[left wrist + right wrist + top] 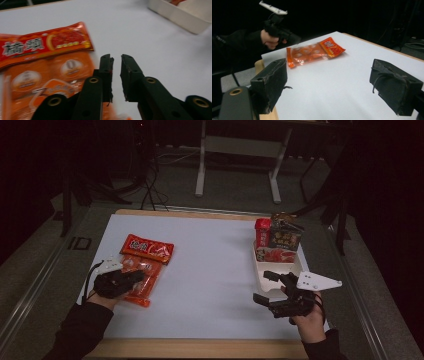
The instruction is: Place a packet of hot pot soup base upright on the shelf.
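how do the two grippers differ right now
The left gripper has its jaws nearly shut with nothing between them; the right gripper holds its jaws wide open. The left sits by the orange packet, the right by the white tray. Both are black and hand-held.

Counts on the white table

Two flat snack packets lie at left: one red foil packet (148, 248), one orange clear-windowed packet (142, 279). One cream plastic tray (280, 275) holds seemingly three upright packages (277, 237).
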Demonstrator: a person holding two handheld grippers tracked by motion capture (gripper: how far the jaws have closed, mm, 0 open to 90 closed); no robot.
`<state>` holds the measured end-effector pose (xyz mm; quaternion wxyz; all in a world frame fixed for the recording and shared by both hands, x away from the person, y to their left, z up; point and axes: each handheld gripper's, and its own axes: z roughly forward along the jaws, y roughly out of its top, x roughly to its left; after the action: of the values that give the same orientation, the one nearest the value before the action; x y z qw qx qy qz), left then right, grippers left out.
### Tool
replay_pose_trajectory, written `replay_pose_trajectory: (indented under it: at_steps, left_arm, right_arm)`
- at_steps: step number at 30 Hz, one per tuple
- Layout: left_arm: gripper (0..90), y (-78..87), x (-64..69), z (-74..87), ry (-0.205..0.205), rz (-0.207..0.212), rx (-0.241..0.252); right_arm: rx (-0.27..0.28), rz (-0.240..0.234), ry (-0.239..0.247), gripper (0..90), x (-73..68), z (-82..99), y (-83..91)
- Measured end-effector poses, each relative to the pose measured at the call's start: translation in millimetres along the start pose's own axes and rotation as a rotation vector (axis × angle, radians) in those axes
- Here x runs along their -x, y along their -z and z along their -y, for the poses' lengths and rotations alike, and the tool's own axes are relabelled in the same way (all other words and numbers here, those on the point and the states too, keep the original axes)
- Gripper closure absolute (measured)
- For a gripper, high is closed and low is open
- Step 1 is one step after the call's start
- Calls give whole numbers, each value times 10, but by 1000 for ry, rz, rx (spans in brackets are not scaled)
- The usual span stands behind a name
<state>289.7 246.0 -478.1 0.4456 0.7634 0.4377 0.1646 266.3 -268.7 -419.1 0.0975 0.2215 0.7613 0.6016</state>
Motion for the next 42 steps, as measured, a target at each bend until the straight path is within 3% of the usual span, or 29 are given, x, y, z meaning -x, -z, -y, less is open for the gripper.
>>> replay_pose_trajectory:
  at_steps: [5,10,16,20,24,30,33,38,42]
  left_arm:
    - [895,16,-223,-25,28,-59,-7]
    - [899,-14,-456,2,51,-89,-25]
    - [900,-146,-699,83,68,-146,-80]
    - [900,-229,-850,103,100,-158,-93]
    - [900,-303,-976,106,100,-199,-117]
    - [900,-417,-1091,153,128,-221,-153]
    - [900,-482,-1101,171,113,-245,-179]
    - [900,-517,-1098,153,117,-247,-192]
    - [900,-553,-1035,126,112,-226,-201]
  right_arm:
    - [6,-12,4,142,-37,10,-8]
    - [10,-24,2,143,-58,15,-2]
    - [2,-39,-3,143,-75,36,-11]
    - [6,-46,-1,143,-82,39,-15]
    - [11,-48,-4,143,-79,43,-11]
    - [10,-48,-2,143,-77,44,-14]
    - [8,-52,-2,144,-78,43,-14]
    - [2,-49,-10,144,-62,56,-15]
    - [3,-54,-11,144,-66,54,-19]
